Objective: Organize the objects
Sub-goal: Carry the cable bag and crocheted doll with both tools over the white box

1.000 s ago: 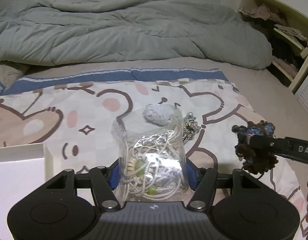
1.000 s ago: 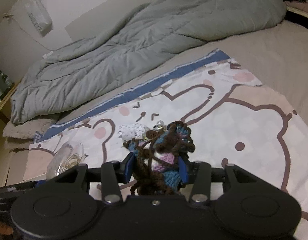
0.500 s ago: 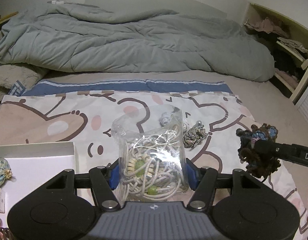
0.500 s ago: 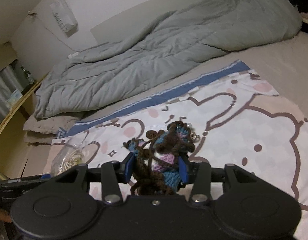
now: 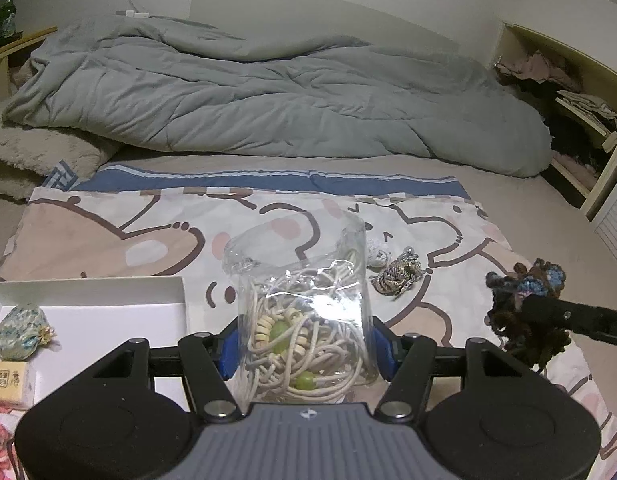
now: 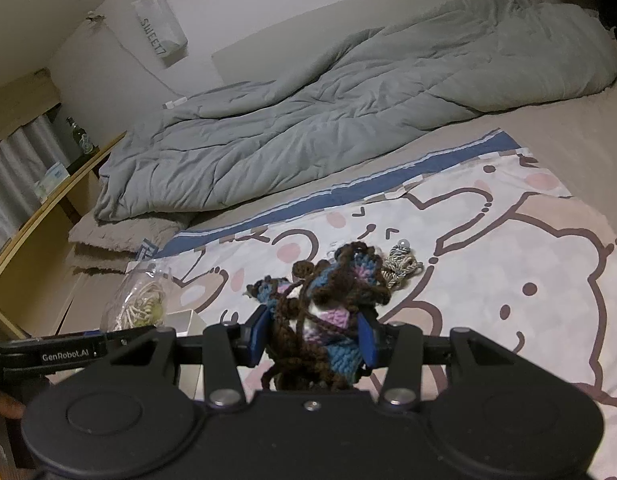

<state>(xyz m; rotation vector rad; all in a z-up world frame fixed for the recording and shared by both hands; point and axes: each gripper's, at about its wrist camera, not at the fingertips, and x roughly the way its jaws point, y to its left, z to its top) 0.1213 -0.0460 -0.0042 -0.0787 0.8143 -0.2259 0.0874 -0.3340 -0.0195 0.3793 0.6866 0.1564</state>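
- The left hand-held gripper [image 5: 304, 350] is pinching a clear plastic bag [image 5: 304, 312] of cream cord and green beads, carrying it above the bear-print blanket [image 5: 120, 240] on the bed, just beside the white box [image 5: 88, 308].
- The bag's film is looking slick and its mouth is gaping upward; if the squeeze is loosening, the bag is likely sliding down out of the blue pads, and any tipping is risking cord spilling out.
- The right hand-held gripper [image 6: 312, 340] is pinching a brown, blue and pink crocheted piece [image 6: 328, 292]; loose brown strands are dangling below the fingers and could be snagging on the box rim or on the gripper itself at release.
- The box is already holding a small knitted pouch [image 5: 22, 332] and a little carton [image 5: 8, 378]; dropping the bag carelessly is risking landing on them or on the thin wall, tipping the box on the soft bedding.
- A coiled striped cord [image 5: 398, 278] and a small white item [image 5: 376, 254] are lying on the blanket, near each other, and are easy to be overlooking.
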